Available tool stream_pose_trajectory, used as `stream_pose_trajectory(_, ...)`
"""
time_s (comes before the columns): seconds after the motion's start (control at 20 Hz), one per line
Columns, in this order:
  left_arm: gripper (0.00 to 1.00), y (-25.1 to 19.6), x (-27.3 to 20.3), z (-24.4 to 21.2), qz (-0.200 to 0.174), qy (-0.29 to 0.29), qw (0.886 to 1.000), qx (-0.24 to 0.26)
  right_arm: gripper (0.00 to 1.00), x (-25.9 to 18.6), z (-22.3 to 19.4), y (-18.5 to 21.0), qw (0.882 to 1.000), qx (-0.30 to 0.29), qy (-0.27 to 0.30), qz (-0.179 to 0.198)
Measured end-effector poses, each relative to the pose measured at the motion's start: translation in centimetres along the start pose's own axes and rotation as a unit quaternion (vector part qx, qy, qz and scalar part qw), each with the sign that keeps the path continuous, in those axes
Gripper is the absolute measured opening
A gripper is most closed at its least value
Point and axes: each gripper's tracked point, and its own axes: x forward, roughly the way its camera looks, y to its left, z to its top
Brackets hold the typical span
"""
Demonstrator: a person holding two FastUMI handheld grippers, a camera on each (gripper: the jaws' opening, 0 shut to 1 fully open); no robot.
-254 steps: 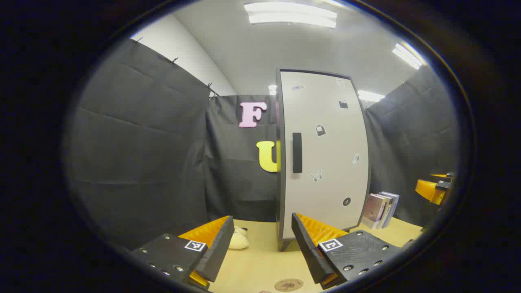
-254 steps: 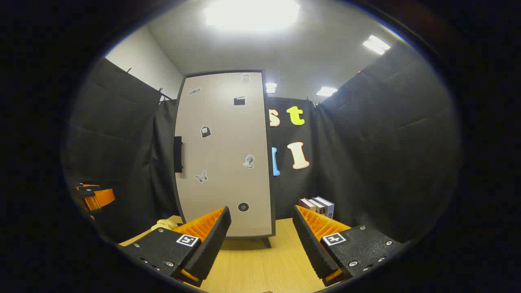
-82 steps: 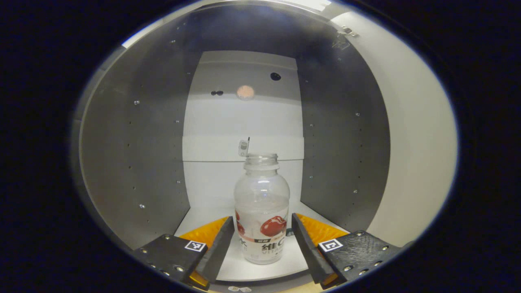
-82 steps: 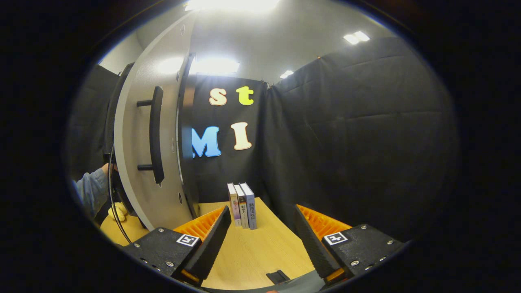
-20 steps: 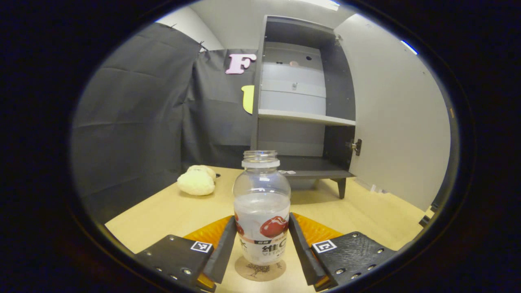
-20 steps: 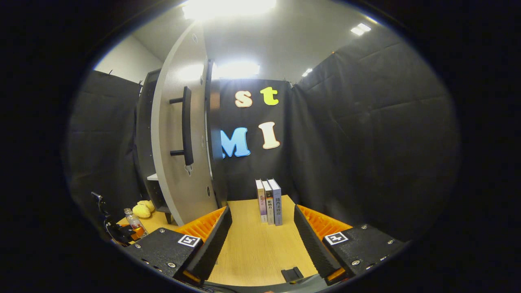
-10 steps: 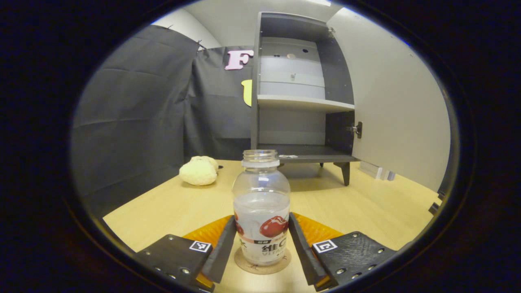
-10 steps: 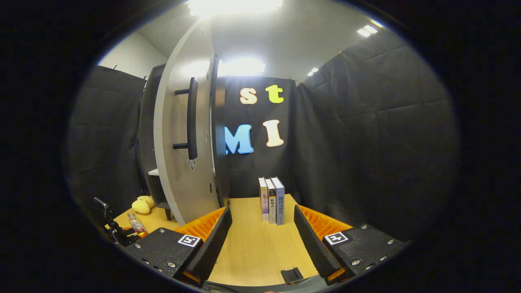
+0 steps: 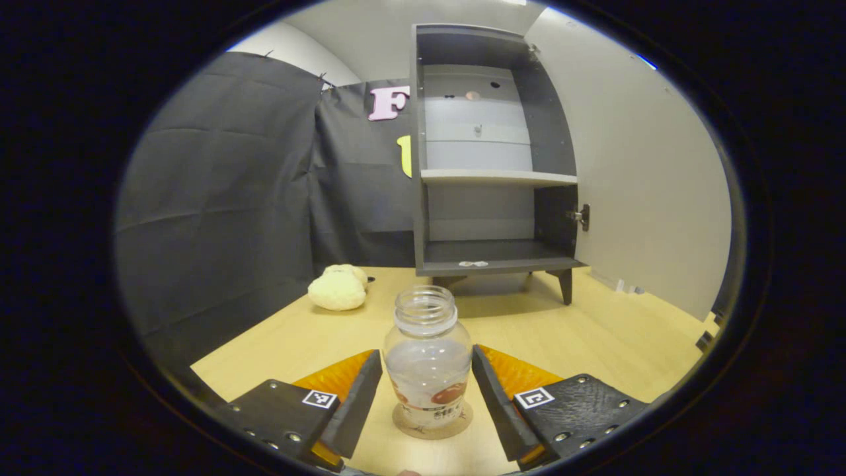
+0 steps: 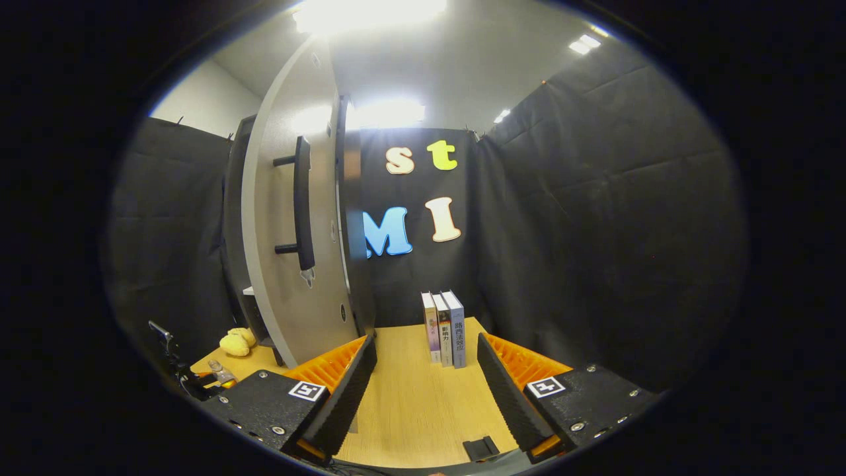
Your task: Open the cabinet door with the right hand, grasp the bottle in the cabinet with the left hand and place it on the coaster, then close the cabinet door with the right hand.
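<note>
A clear bottle (image 9: 428, 357) with no cap and a red fruit label stands upright on the round coaster (image 9: 456, 423) on the table. My left gripper (image 9: 426, 355) is open, its fingers flanking the bottle with a thin gap on each side. The grey cabinet (image 9: 489, 254) stands behind, its door (image 9: 634, 185) swung wide to the right and its shelves bare. In the right gripper view, my right gripper (image 10: 426, 357) hangs open over the table, holding nothing. The door (image 10: 271, 218) and its black handle (image 10: 303, 198) are up to its left. The bottle (image 10: 221, 372) shows small at far left.
A pale plush toy (image 9: 337, 291) lies on the table left of the cabinet. Three books (image 10: 444, 328) stand upright against the back wall, right of the door. A small black object (image 10: 481, 448) lies on the table near my right gripper.
My left gripper has let go of the bottle, which now stands on the coaster, and has risen so it looks down on it. The right gripper has barely shifted.
</note>
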Motion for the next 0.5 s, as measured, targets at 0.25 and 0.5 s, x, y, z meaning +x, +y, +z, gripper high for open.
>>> stream_pose_trajectory(0.25,0.78,-0.5,-0.6,1.6,0.007,-0.019,1.000,-0.022,0.94,0.7,2.0,0.1,1.000,0.004,-0.017,0.012)
stream_pose_trajectory(0.5,0.78,1.0,-1.1,4.6,0.028,-0.060,0.998,-0.007,0.94,1.9,4.4,0.2,0.999,0.007,-0.038,0.010)
